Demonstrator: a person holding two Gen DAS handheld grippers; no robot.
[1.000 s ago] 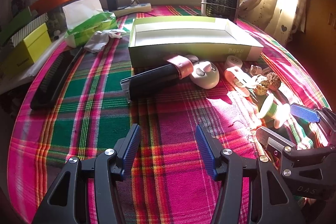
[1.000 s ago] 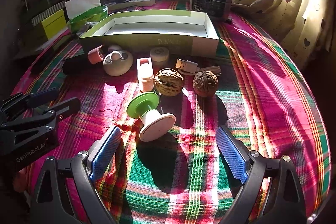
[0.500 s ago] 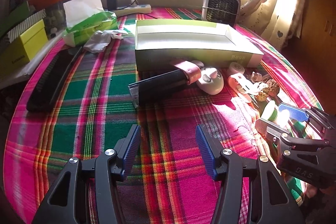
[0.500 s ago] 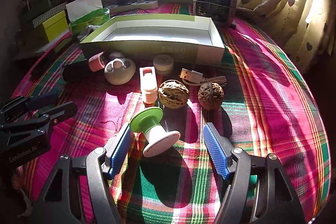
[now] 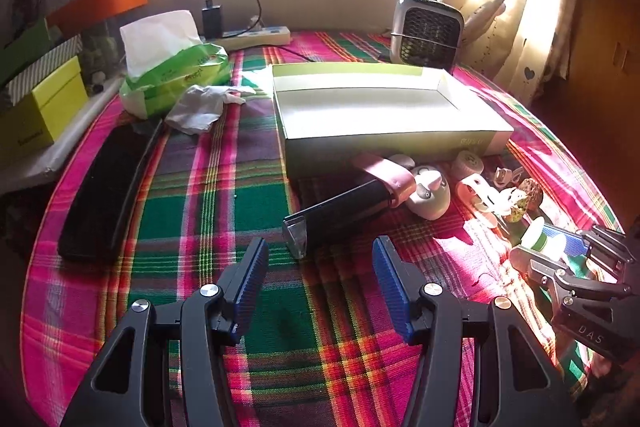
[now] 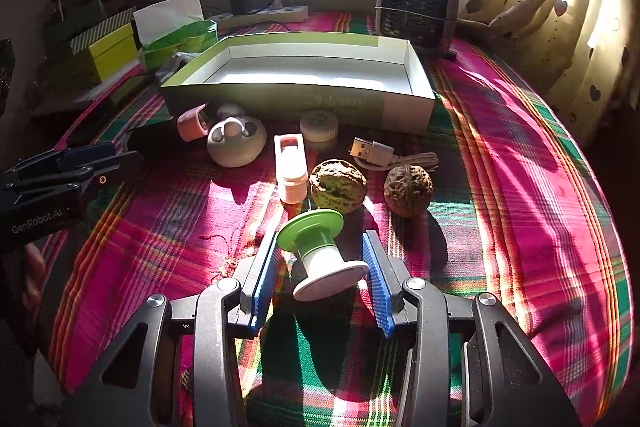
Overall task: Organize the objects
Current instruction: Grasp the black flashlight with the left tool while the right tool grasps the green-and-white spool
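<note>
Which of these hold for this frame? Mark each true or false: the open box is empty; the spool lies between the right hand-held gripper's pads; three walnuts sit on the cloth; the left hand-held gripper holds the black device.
1. The open box is empty. True.
2. The spool lies between the right hand-held gripper pads. True; its jaws have just been closing.
3. Three walnuts sit on the cloth. False: two walnuts.
4. The left hand-held gripper holds the black device. False: open, empty, short of it.

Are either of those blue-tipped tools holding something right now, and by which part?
Not yet. The right tool, jaws just closing, brackets the green-and-white spool at its two end flanges, pads not visibly pressing. The left tool is open and empty.
</note>
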